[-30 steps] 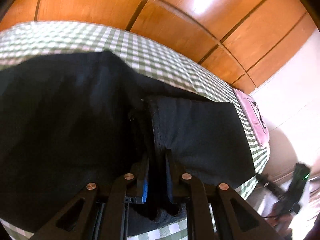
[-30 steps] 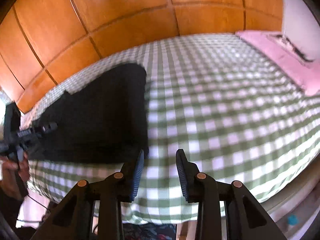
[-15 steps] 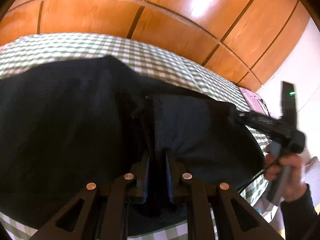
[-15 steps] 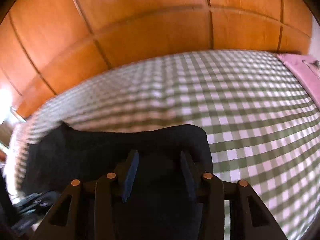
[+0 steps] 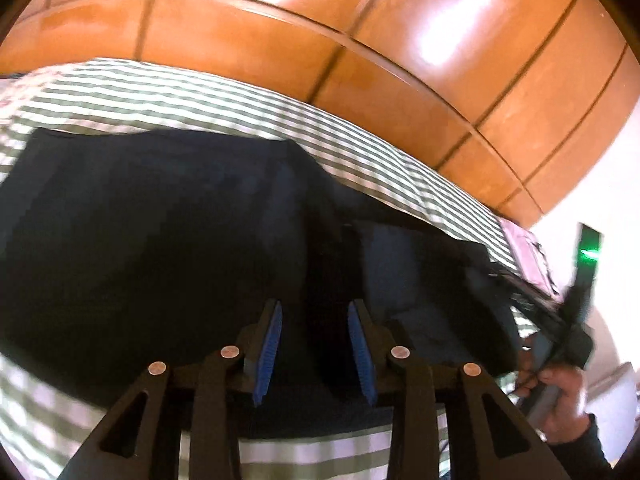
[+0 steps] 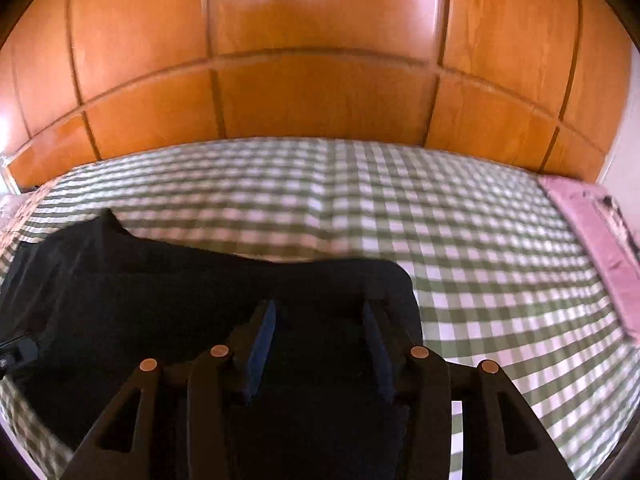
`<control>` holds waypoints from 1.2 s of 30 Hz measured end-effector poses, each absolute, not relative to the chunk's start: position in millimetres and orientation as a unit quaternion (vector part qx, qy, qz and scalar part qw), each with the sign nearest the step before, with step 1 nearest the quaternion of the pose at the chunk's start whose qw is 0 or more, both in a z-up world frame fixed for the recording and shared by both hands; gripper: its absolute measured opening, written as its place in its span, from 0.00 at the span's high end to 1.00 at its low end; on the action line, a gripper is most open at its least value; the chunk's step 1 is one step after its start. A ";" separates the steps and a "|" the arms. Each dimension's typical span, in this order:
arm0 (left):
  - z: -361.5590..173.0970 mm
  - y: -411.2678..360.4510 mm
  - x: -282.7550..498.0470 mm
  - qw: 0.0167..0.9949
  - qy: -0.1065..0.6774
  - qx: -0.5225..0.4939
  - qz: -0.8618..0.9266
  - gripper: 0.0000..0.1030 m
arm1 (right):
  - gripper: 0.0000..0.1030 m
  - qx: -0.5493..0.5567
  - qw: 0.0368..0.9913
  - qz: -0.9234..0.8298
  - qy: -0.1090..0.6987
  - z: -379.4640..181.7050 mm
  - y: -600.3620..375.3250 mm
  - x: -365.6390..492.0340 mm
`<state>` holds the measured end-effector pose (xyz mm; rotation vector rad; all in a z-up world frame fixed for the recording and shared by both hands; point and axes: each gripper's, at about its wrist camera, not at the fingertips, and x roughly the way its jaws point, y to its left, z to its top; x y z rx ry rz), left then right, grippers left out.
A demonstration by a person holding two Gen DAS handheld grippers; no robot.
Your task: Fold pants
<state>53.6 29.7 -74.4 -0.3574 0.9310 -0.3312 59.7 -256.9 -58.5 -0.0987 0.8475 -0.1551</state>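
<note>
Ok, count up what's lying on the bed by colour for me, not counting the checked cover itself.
Dark navy: 1, the pants
Pink: 1, the pillow
Total: 2

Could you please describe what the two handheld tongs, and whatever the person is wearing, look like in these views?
Both the left tongs and the right tongs have black linkage arms with triangular cut-outs, copper-coloured round rivets and ribbed blue pads. Seen from the left wrist view, the right tool has a black body with a green light. The hand holding it shows a dark sleeve.
</note>
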 end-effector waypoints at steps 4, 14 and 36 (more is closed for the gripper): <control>-74.8 53.1 43.5 0.868 0.442 -0.187 -0.128 0.66 | 0.55 -0.056 0.920 0.006 0.389 -42.2 -213.9 47.6; -67.6 91.5 16.7 0.884 0.430 -0.177 -0.053 0.65 | 0.44 -0.082 0.865 0.117 0.481 -115.1 -108.2 65.6; -82.3 168.5 -20.0 0.878 0.429 -0.205 0.048 0.64 | 0.23 -0.116 0.887 0.125 0.430 -121.6 -90.5 47.7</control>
